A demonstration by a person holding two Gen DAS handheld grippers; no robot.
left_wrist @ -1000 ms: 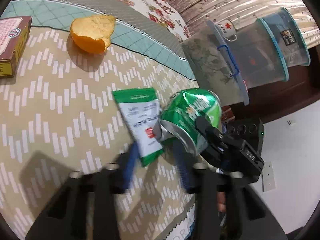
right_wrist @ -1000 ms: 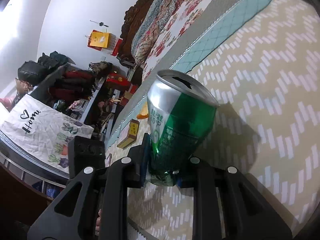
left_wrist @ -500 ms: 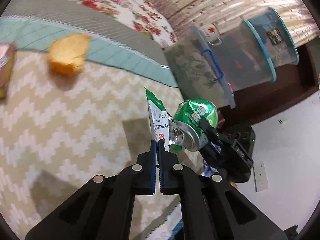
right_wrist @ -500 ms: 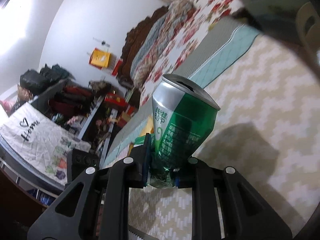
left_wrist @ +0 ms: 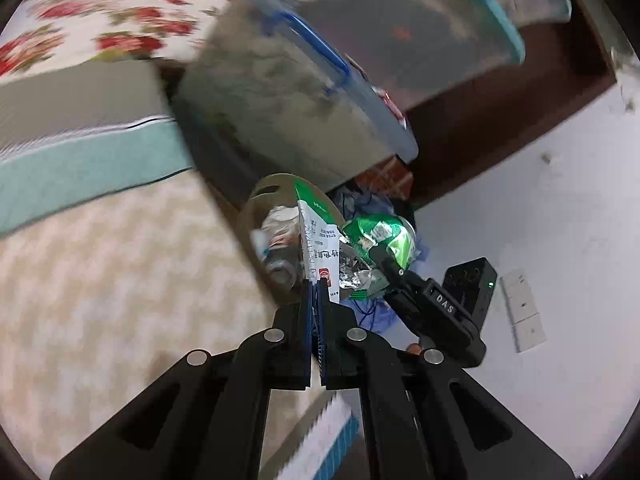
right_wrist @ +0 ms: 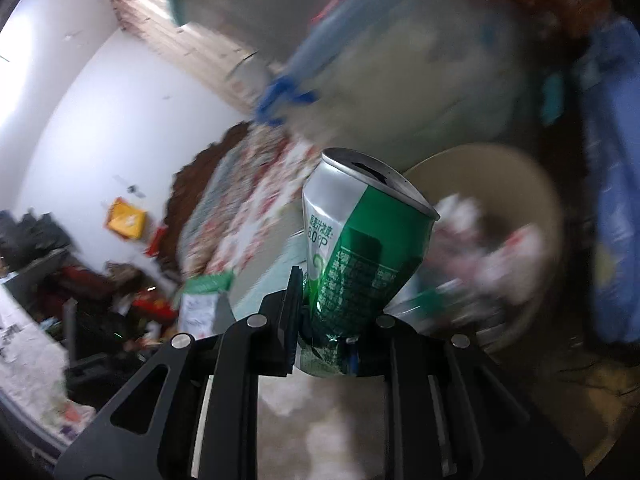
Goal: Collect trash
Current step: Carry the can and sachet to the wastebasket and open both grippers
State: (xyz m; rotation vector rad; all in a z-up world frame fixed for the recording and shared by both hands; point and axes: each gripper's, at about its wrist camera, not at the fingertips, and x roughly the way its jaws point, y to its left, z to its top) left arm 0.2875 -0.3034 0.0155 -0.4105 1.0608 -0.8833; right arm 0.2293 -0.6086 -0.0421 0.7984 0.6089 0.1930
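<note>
My left gripper [left_wrist: 317, 286] is shut on a green and white wrapper [left_wrist: 316, 236], which stands upright between its blue pads. Just right of it, my right gripper [right_wrist: 327, 312] is shut on a dented green can [right_wrist: 360, 240], seen from the left wrist view as the can [left_wrist: 380, 240] held by the other black tool. Both hang past the bed's edge, above a round tan bin [left_wrist: 260, 200] with crumpled paper and packaging inside. In the right wrist view the bin [right_wrist: 532, 184] lies behind and to the right of the can.
The zigzag-patterned bed cover [left_wrist: 100, 280] fills the left. A clear storage box with a blue lid [left_wrist: 296, 92] stands beyond the bin, with dark wood furniture [left_wrist: 500, 112] behind it. White wall with sockets [left_wrist: 524, 312] on the right. A blue bag [right_wrist: 612, 200] sits beside the bin.
The left gripper closed on the wrapper and lifted it off the bed. Both grippers swung, with wrapper and can, from over the bed to above the bin.
</note>
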